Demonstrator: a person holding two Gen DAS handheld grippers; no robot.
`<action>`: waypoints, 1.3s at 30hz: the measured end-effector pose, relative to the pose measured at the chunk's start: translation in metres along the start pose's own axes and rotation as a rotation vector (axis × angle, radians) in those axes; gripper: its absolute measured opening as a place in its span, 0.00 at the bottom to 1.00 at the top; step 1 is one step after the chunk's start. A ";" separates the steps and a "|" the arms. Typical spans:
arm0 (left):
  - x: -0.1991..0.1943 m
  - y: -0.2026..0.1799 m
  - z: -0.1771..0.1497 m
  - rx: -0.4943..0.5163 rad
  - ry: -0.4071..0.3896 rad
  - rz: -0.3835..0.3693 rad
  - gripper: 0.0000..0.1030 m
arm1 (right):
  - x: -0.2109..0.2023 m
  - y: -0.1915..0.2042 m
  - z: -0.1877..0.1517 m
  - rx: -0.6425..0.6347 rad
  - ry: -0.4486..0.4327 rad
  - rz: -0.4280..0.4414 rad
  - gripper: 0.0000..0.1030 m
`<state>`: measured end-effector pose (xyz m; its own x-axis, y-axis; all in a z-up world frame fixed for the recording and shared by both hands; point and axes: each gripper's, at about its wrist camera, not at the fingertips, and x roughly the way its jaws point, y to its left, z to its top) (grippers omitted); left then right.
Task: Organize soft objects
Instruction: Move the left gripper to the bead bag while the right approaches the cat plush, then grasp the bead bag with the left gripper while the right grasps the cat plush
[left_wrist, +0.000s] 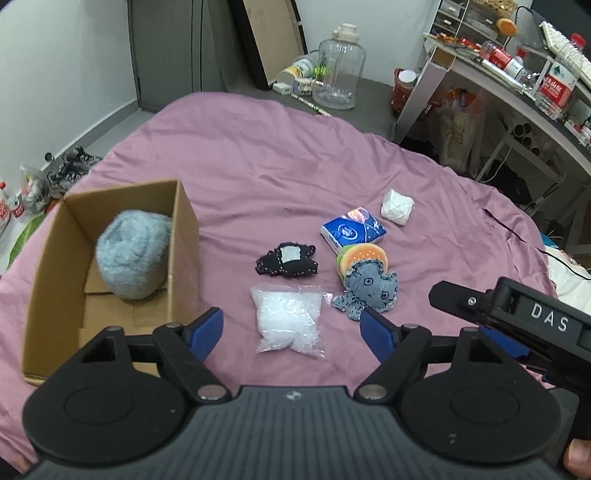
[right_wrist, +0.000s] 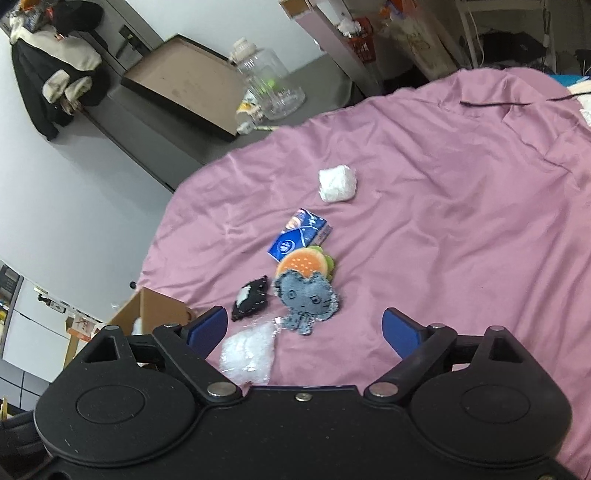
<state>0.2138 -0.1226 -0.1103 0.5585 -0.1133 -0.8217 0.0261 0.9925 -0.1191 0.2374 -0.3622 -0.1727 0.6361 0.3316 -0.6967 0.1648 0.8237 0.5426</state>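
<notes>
One soft thing is already stored, as far as I can see: a fluffy grey-blue bundle (left_wrist: 131, 254) lies inside the cardboard box (left_wrist: 184, 236) on the left part of the bed (left_wrist: 258, 158). Six things are left outside on the pink cover. Nearest to me is the clear bag of white filling (left_wrist: 290, 323). Behind it lies the black stitched cushion (left_wrist: 287, 259). To the right of these, the denim cat patch (left_wrist: 369, 290) lies partly on the burger plush (left_wrist: 364, 256), and the blue tissue pack (left_wrist: 352, 230) touches the burger on its far side. The white wrapped bundle (left_wrist: 397, 206) sits a little apart, further back. So I judge the task is at an early stage.

My left gripper (left_wrist: 291, 326) has its jaws wide apart and empty, with the clear bag between them in the view but not touched. My right gripper (right_wrist: 304, 328) is also wide open and holds nothing; it points at the denim cat.

For room, the box is open on top and its near wall stands just beside my left jaw. The bed edge is far behind the things, and the cover to the right is free. The two grippers are close together, so I must watch they do not collide.
</notes>
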 end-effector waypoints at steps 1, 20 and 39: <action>0.004 -0.001 0.000 0.001 0.007 0.004 0.78 | 0.003 -0.002 0.001 0.005 0.005 0.003 0.88; 0.089 -0.027 -0.001 0.022 0.131 0.090 0.78 | 0.064 -0.044 0.015 0.140 0.129 0.086 0.83; 0.118 -0.005 0.006 -0.041 0.157 0.100 0.42 | 0.110 -0.035 0.026 0.098 0.184 0.050 0.80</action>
<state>0.2840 -0.1404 -0.2035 0.4205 -0.0226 -0.9070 -0.0592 0.9969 -0.0522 0.3218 -0.3665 -0.2562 0.4981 0.4567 -0.7371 0.2145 0.7587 0.6151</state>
